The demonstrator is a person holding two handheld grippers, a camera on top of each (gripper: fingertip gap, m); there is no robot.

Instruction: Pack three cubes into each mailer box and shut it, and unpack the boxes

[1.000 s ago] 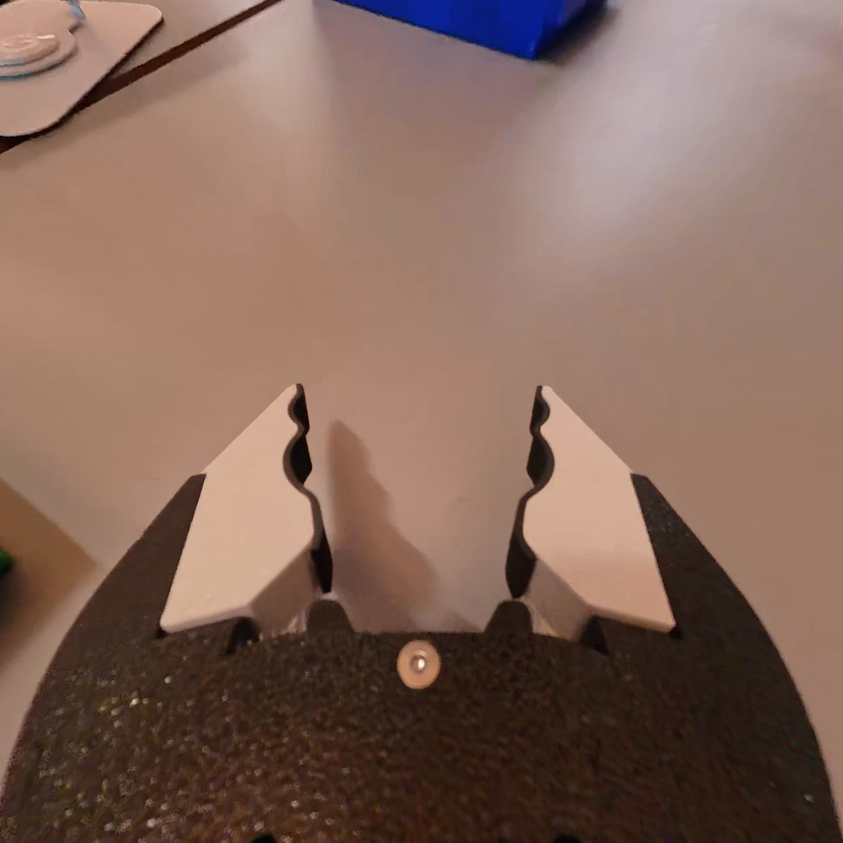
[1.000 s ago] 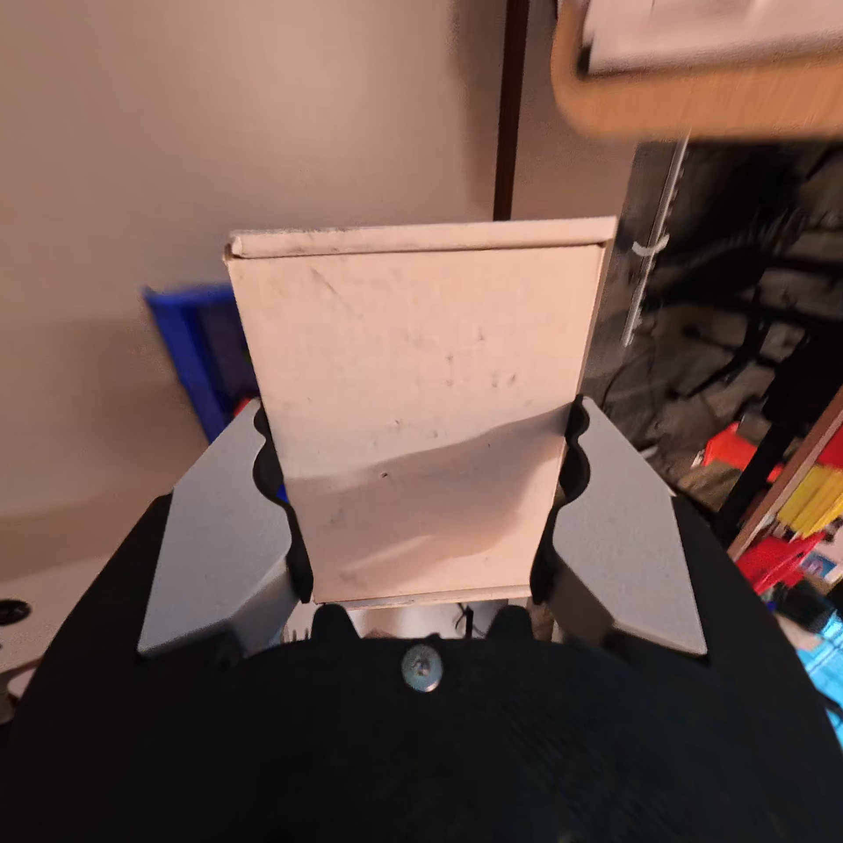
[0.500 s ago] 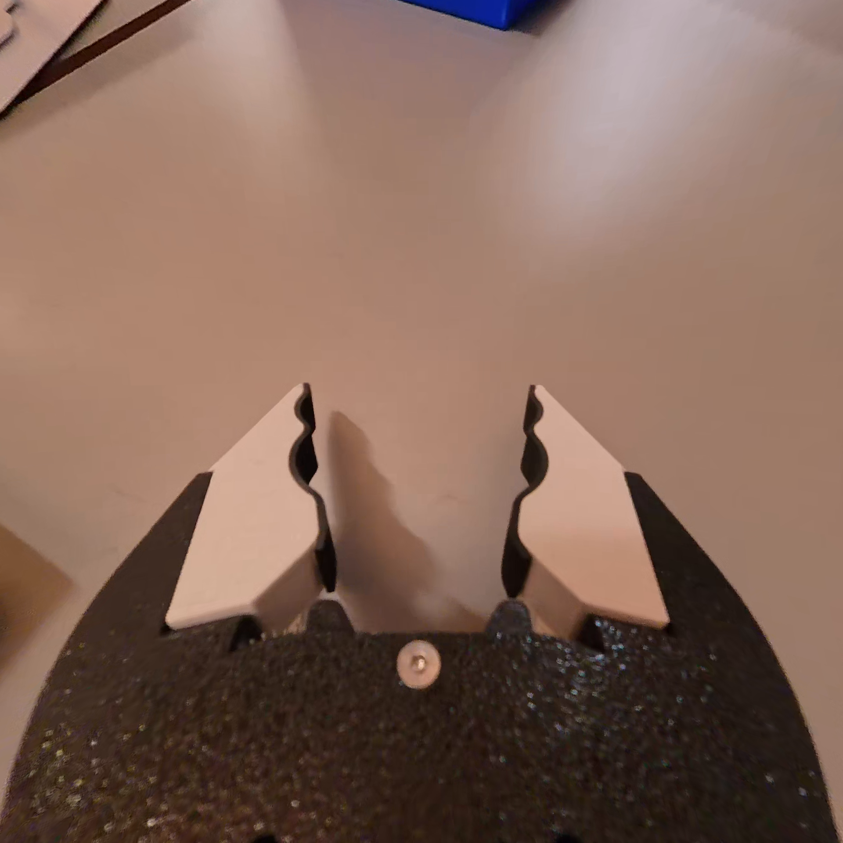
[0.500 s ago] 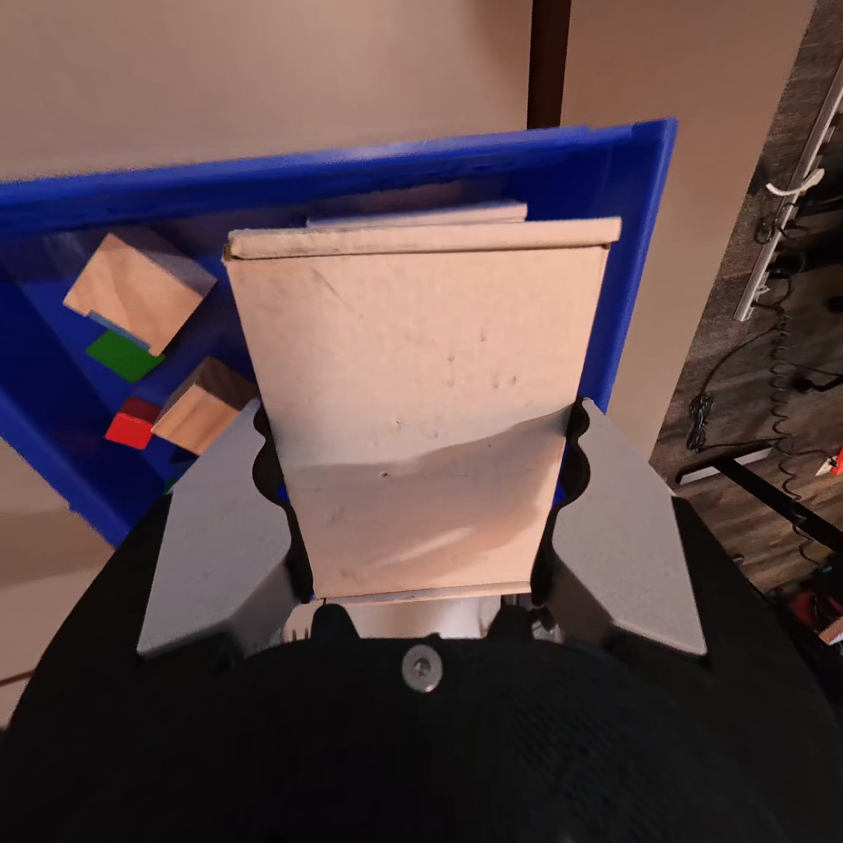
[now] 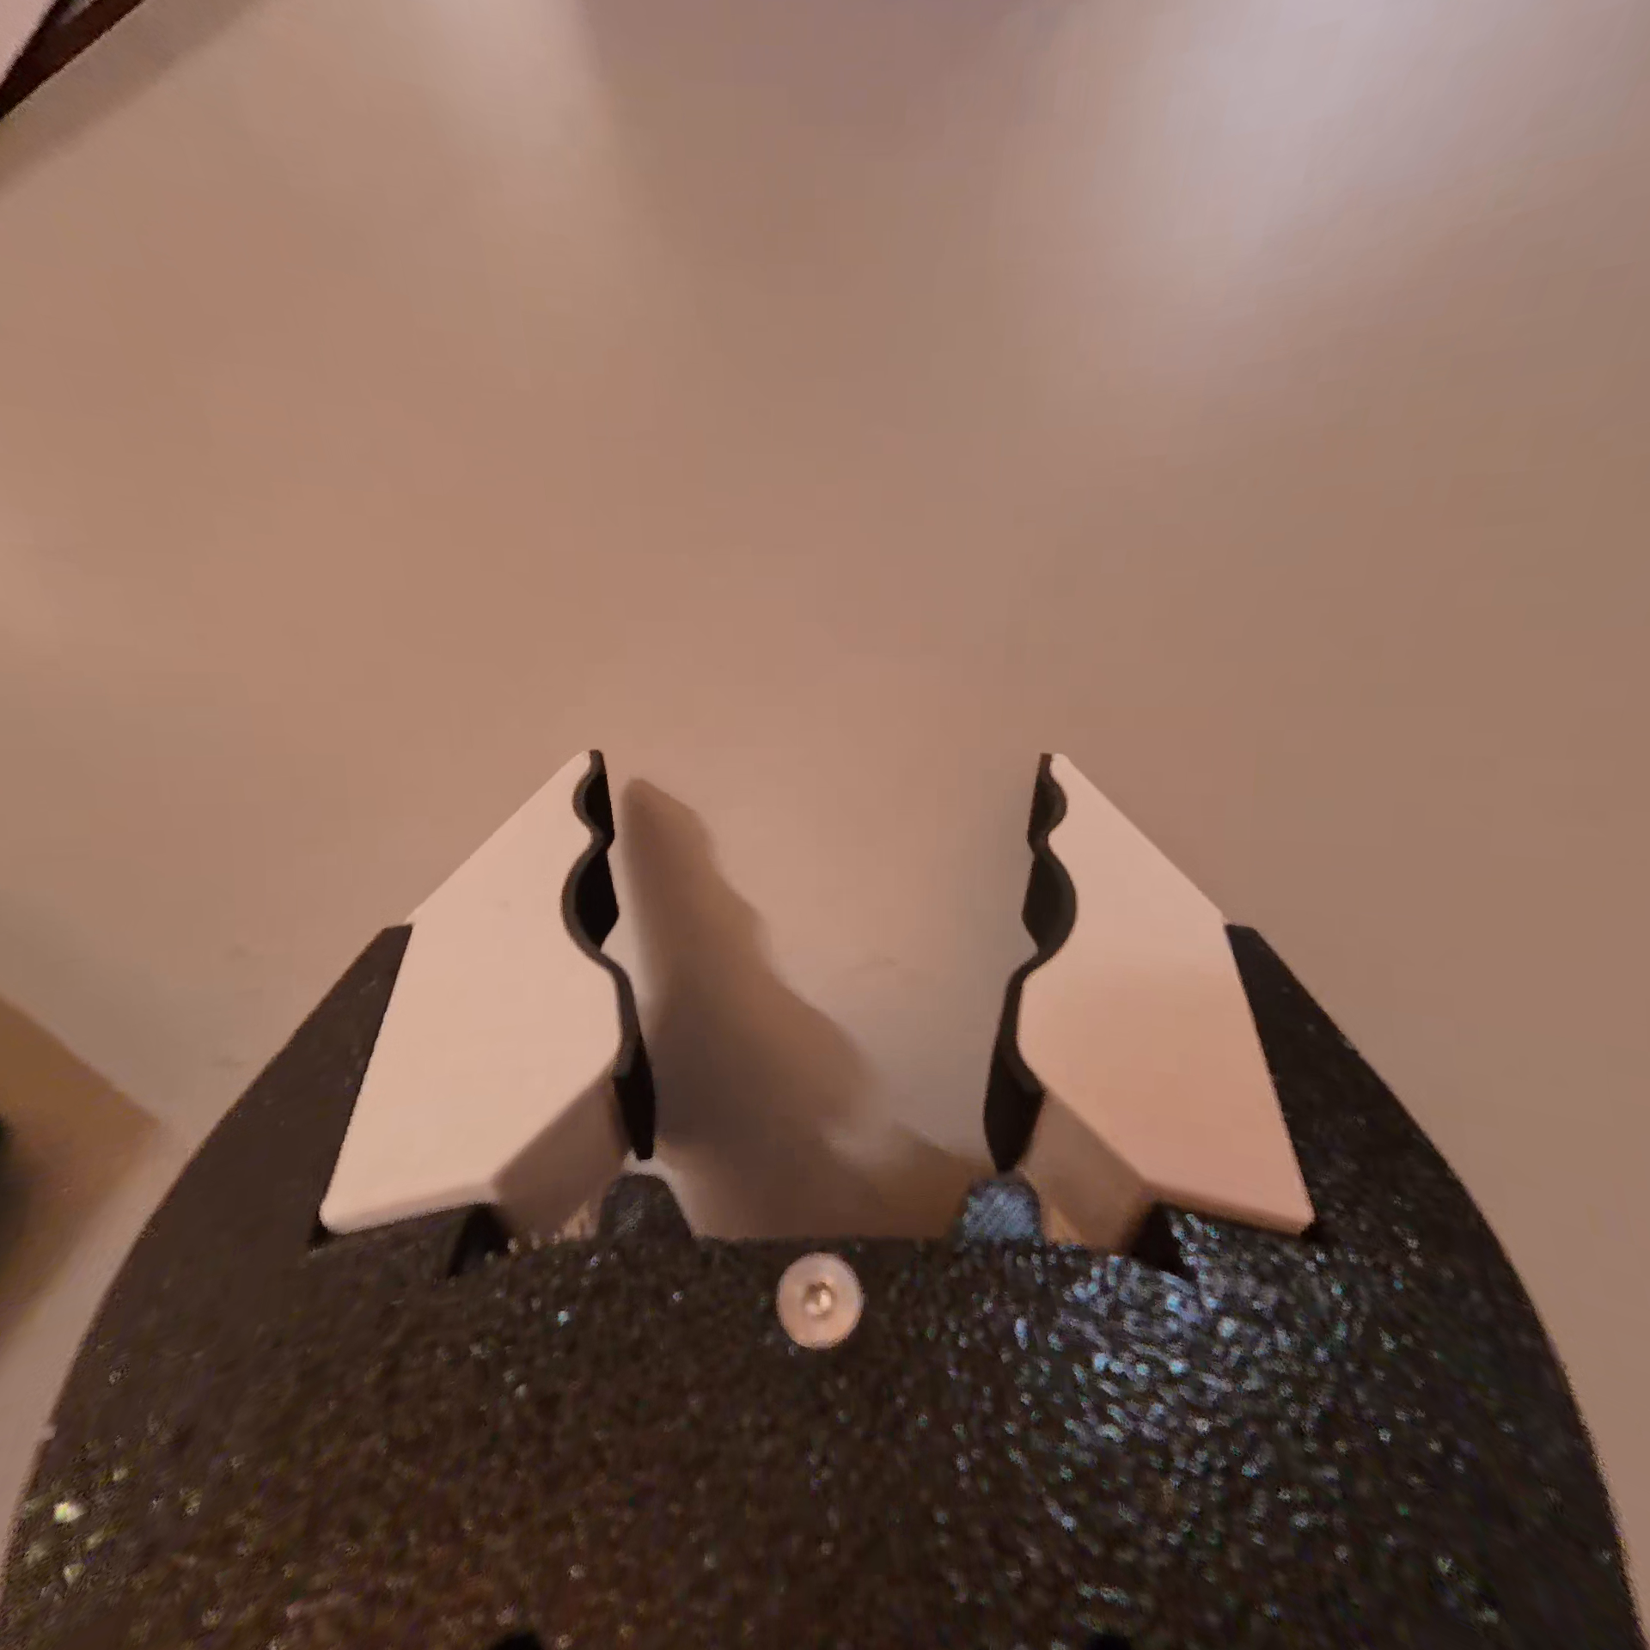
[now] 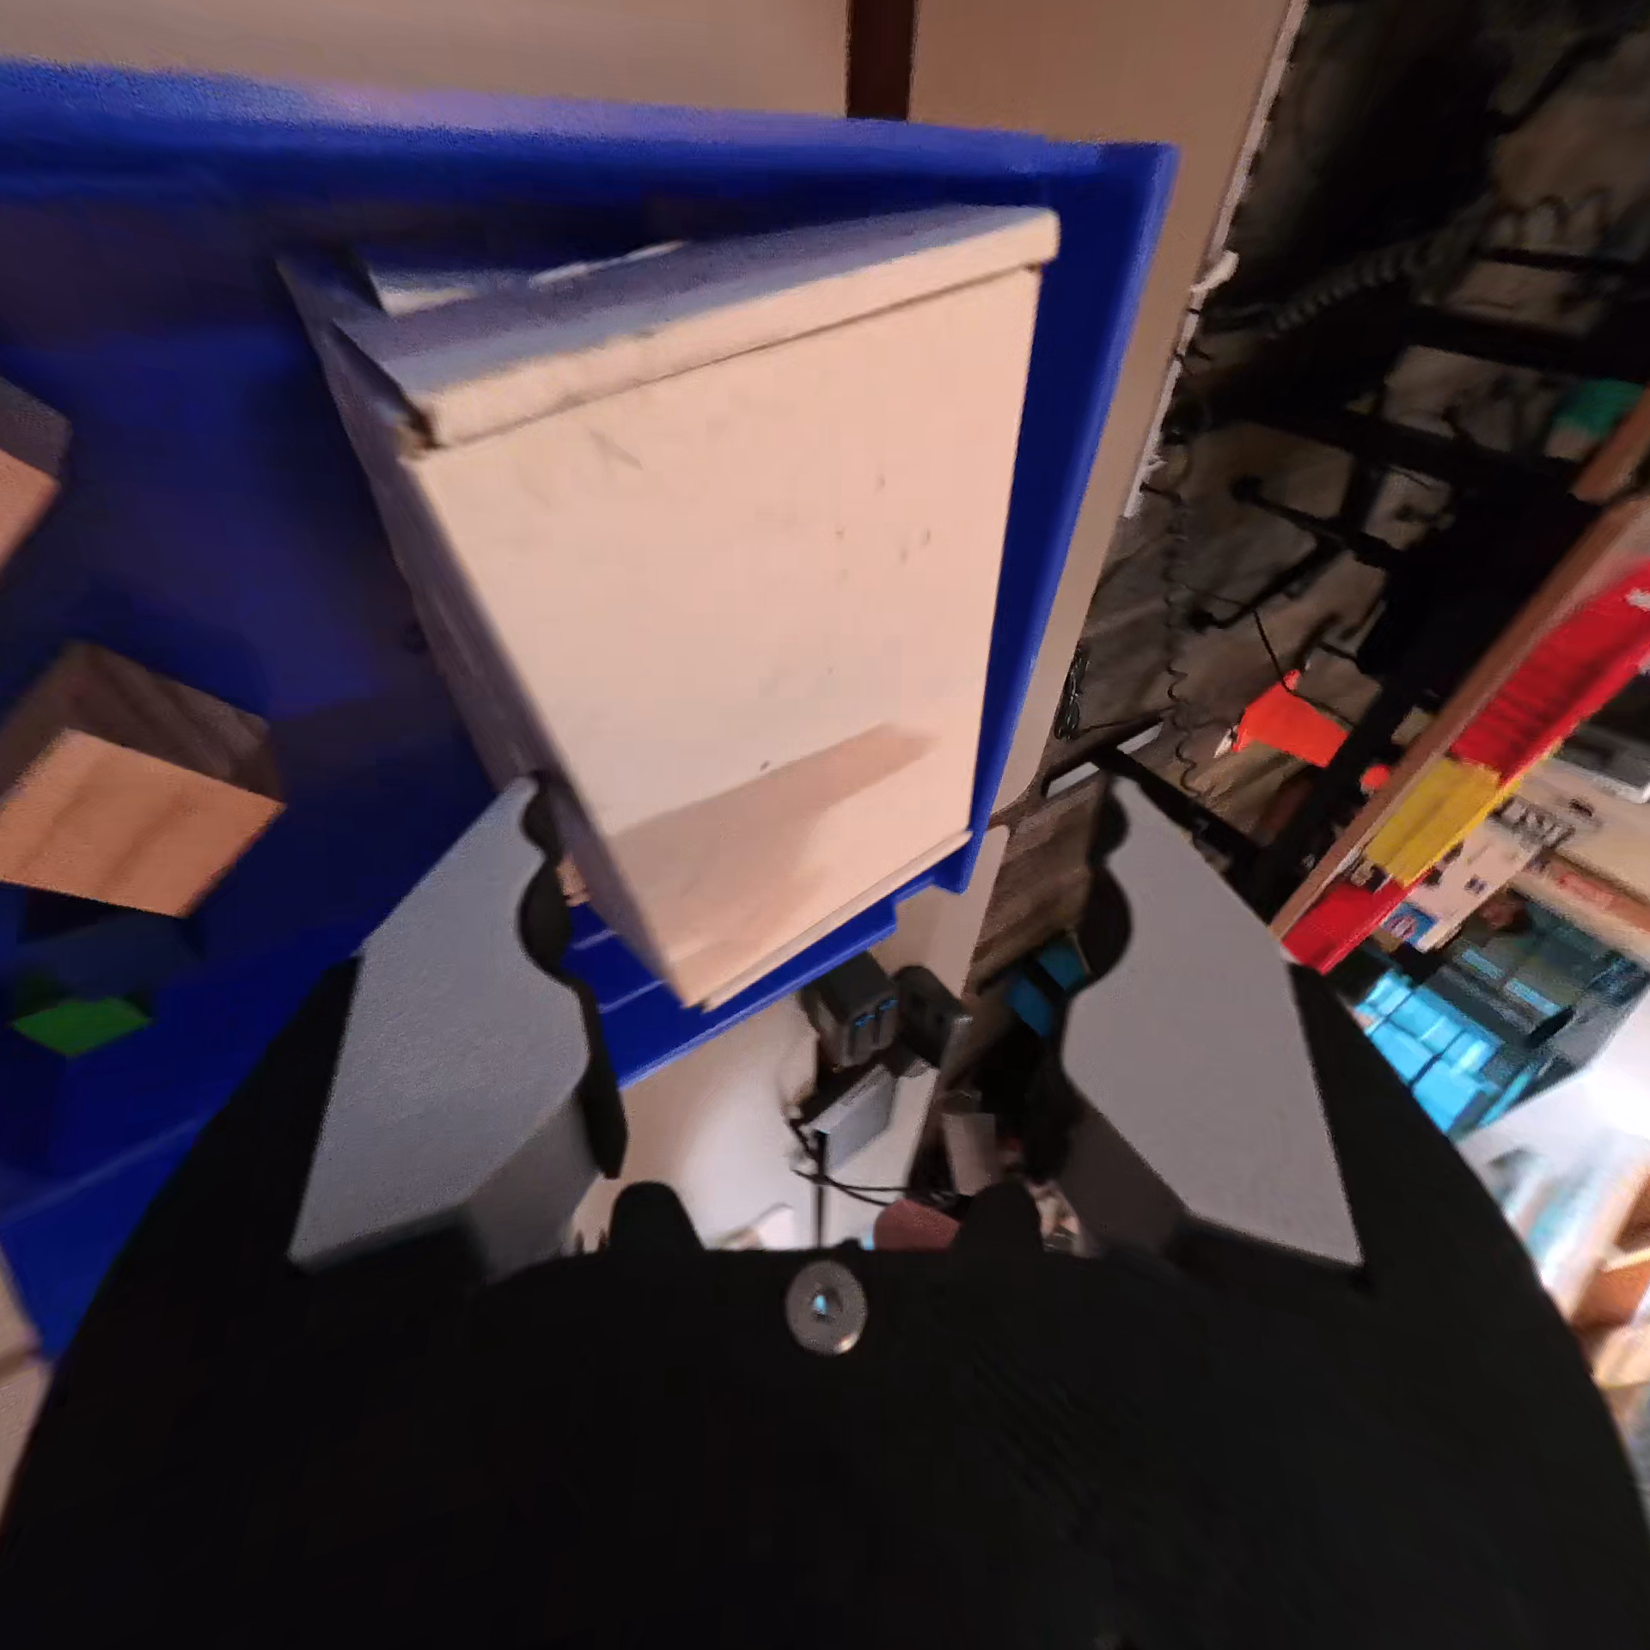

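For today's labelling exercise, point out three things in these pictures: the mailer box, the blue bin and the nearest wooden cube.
mailer box [image 6: 741,616], right wrist view, on its broad pale face.
blue bin [image 6: 1098,446], right wrist view, on its right wall.
wooden cube [image 6: 125,830], right wrist view, on its light front face.

One blue bin [image 6: 223,223] and one white mailer box [image 6: 714,580]. Two wooden cubes [image 6: 116,804], one green cube [image 6: 80,1022]

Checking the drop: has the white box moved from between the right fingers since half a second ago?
Yes. The box has slipped forward and left out of the right gripper, now open, and tilts over the blue bin.
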